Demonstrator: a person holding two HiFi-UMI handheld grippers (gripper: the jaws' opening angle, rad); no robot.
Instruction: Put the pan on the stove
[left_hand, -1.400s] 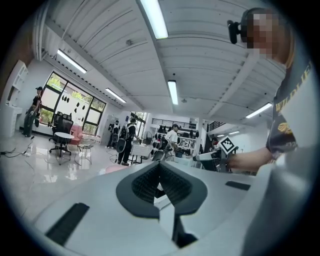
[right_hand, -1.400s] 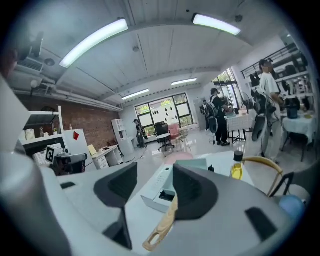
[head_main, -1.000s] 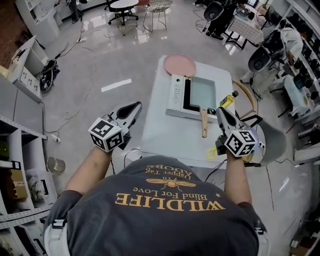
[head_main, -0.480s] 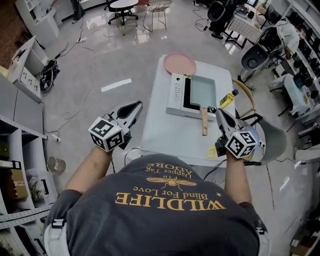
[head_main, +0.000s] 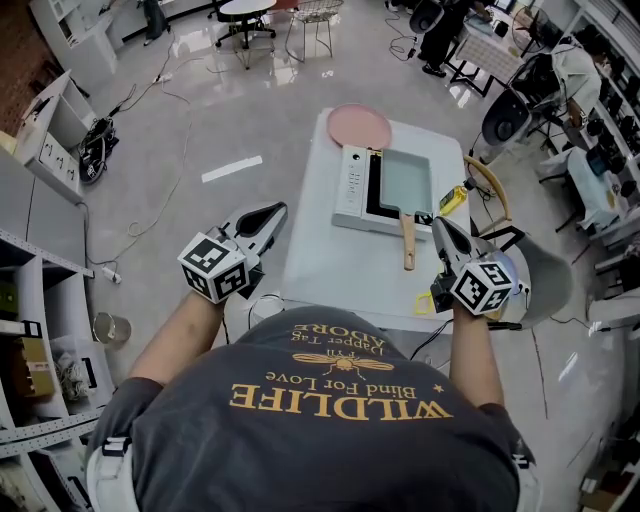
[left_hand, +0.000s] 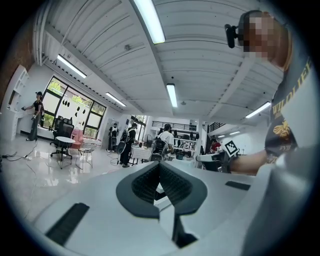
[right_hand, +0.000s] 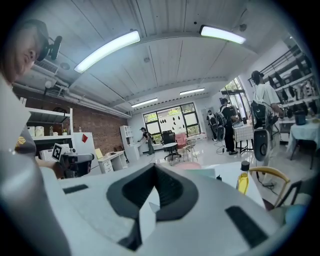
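Observation:
A rectangular grey pan (head_main: 405, 183) with a wooden handle (head_main: 408, 244) rests on the black top of the white stove (head_main: 354, 186), on the white table (head_main: 322, 270). The handle points toward me. My left gripper (head_main: 274, 211) hovers off the table's left edge, jaws shut and empty; its own view shows the tips (left_hand: 159, 164) meeting against the room. My right gripper (head_main: 438, 221) sits at the table's right edge, just right of the handle and apart from it. Its jaws (right_hand: 156, 166) are shut on nothing.
A pink plate (head_main: 360, 127) lies at the table's far end behind the stove. A yellow oil bottle (head_main: 456, 198) stands at the right edge beside the pan. A wooden chair back (head_main: 492, 188) and a grey seat (head_main: 545, 282) are to the right. Shelving lines the left wall.
Almost nothing: both grippers stay in about the same places, and the pan stays on the stove.

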